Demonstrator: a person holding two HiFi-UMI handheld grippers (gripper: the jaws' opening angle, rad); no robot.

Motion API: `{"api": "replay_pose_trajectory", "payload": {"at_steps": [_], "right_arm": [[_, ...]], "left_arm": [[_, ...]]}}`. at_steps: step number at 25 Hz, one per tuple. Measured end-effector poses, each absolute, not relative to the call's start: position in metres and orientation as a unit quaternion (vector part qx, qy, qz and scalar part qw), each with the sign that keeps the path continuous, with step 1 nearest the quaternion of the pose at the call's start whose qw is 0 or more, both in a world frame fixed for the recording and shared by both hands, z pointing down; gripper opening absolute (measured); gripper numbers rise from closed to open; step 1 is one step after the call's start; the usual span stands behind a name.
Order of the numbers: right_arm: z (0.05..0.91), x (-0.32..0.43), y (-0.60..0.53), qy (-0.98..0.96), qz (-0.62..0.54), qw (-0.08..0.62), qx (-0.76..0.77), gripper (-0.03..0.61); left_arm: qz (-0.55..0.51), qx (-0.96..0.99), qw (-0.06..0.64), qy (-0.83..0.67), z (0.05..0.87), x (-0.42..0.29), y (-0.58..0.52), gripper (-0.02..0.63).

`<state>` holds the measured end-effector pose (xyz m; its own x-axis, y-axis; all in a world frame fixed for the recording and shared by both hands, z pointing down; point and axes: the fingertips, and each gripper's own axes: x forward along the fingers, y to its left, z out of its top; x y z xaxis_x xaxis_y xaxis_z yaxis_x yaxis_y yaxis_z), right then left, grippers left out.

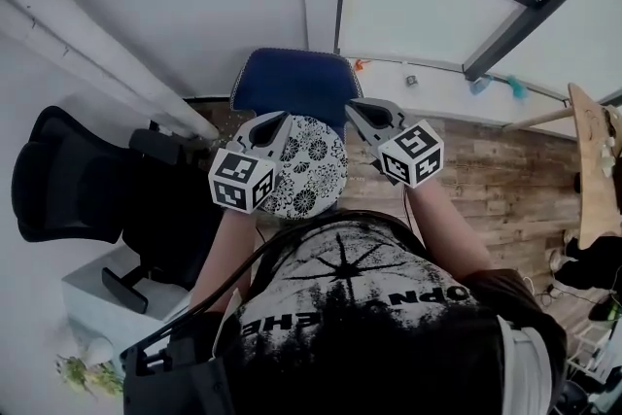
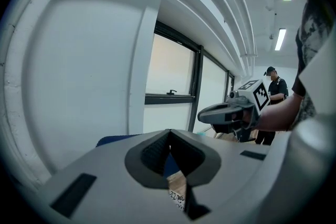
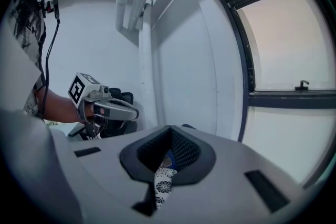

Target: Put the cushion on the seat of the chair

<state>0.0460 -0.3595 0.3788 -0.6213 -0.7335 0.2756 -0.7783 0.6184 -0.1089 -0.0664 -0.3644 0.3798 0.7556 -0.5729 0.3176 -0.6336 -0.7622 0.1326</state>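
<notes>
Cushion [image 1: 309, 168], black-and-white floral print, sits over the near edge of the blue chair [image 1: 296, 81], between the chair and the person's chest. Can't tell from above whether it touches the seat or hangs just clear of it.

Left tongs [image 1: 282, 120] are at the cushion's left upper edge, on the chair's left front side. In the left gripper view the jaws are together at the tips [image 2: 169, 132], with floral fabric [image 2: 177, 198] showing in the gap under them, so they are pinched on the cushion edge.

Right tongs [image 1: 352, 107] are at the cushion's right upper edge, on the chair's right front side. In the right gripper view the jaws are fully closed [image 3: 170, 132] with the same print [image 3: 163, 186] hanging right below them: clamped on the cushion.

Both tongs point toward the chair back, slightly nose-down, roughly level with each other. Each shows in the other's camera: right one [image 2: 202, 113], left one [image 3: 135, 112].

Around the chair: black office chair [image 1: 58, 175] off to its left by the white wall, wood-plank floor [image 1: 486, 170] to its right, window [image 3: 294, 44] behind it.
</notes>
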Motion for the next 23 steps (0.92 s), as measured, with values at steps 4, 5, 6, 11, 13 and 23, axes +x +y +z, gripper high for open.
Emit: {"api": "replay_pose_trajectory", "payload": {"at_steps": [4, 5, 6, 11, 13, 23], "right_arm": [[0.377, 0.043, -0.358, -0.893, 0.107, 0.102, 0.424, 0.017], [0.377, 0.043, -0.357, -0.893, 0.106, 0.102, 0.425, 0.017], [0.377, 0.043, -0.356, -0.892, 0.105, 0.103, 0.427, 0.017], [0.382, 0.047, -0.351, -0.89, 0.107, 0.103, 0.431, 0.017], [0.384, 0.048, -0.348, -0.889, 0.112, 0.105, 0.432, 0.017], [0.382, 0.046, -0.346, -0.887, 0.114, 0.106, 0.434, 0.017]], "left_arm": [[0.125, 0.931, 0.122, -0.32, 0.378, -0.067, -0.362, 0.015], [0.124, 0.931, 0.122, -0.319, 0.377, -0.068, -0.361, 0.015], [0.123, 0.932, 0.123, -0.319, 0.377, -0.068, -0.36, 0.015], [0.116, 0.93, 0.133, -0.323, 0.38, -0.072, -0.359, 0.015], [0.115, 0.929, 0.136, -0.325, 0.381, -0.073, -0.357, 0.015], [0.11, 0.93, 0.14, -0.32, 0.382, -0.072, -0.355, 0.015]]}}
